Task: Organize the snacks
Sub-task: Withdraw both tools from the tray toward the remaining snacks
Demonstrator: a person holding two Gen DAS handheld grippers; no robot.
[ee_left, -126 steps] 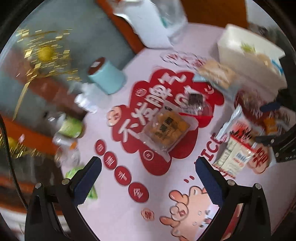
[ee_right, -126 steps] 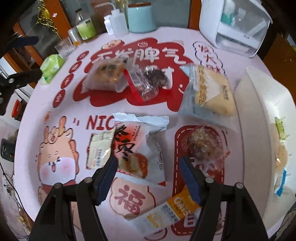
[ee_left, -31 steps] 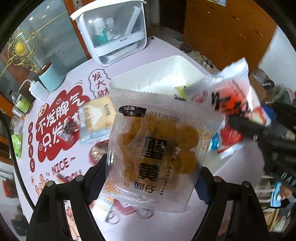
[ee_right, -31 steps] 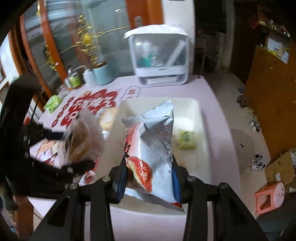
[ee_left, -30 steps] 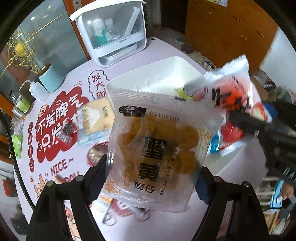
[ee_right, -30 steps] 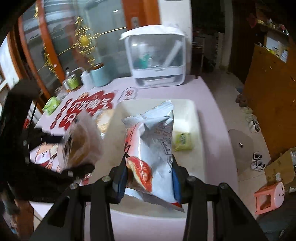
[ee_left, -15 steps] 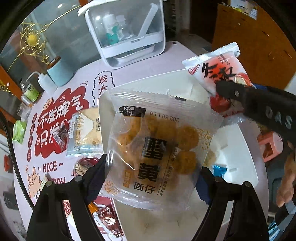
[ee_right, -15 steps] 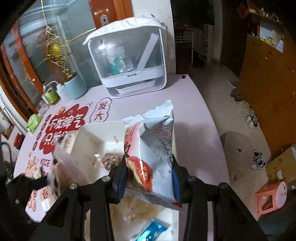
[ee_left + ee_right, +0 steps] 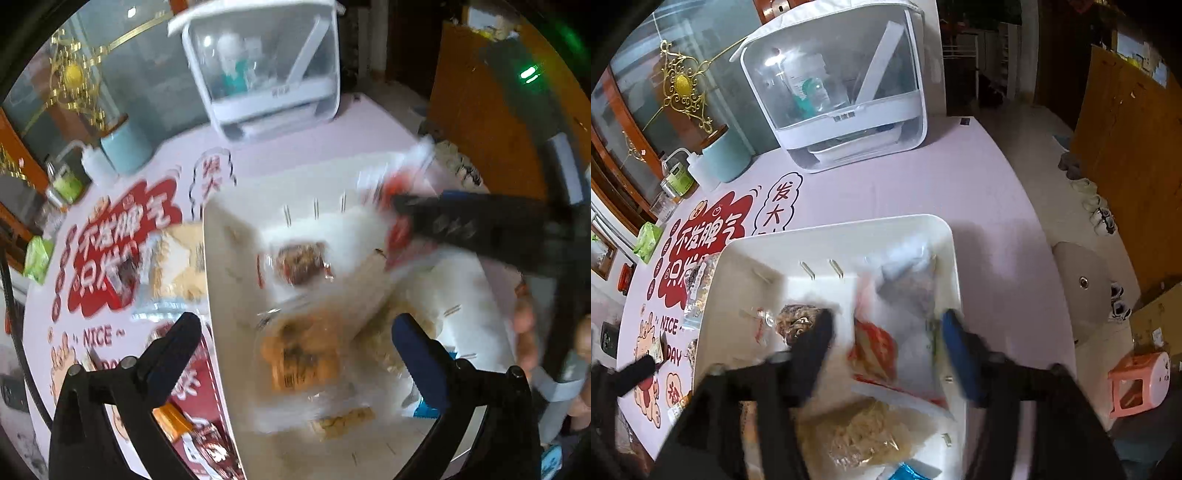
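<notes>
Your left gripper point(image 9: 295, 332) opening above the clear pack of orange snacks point(image 9: 303, 354), your right gripper point(image 9: 886, 332) opening, red-and-silver packet point(image 9: 886, 332) loose between its jaws, both over the white plastic bin point(image 9: 738, 280).

Blurred clear snack packet point(image 9: 299, 354) mid-tray

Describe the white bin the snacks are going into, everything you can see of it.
The white bin is a rectangular, open-topped tub of what looks like smooth plastic, with rounded corners and short slots in its far wall. It stands upright on the pink tablecloth, near the table's edge. Inside lie several wrapped snacks: a red-and-silver packet, a clear pack with a dark pastry, a clear pack of pale crisp pieces and a small blue wrapper. Both grippers hang over it, jaws opening.
</notes>
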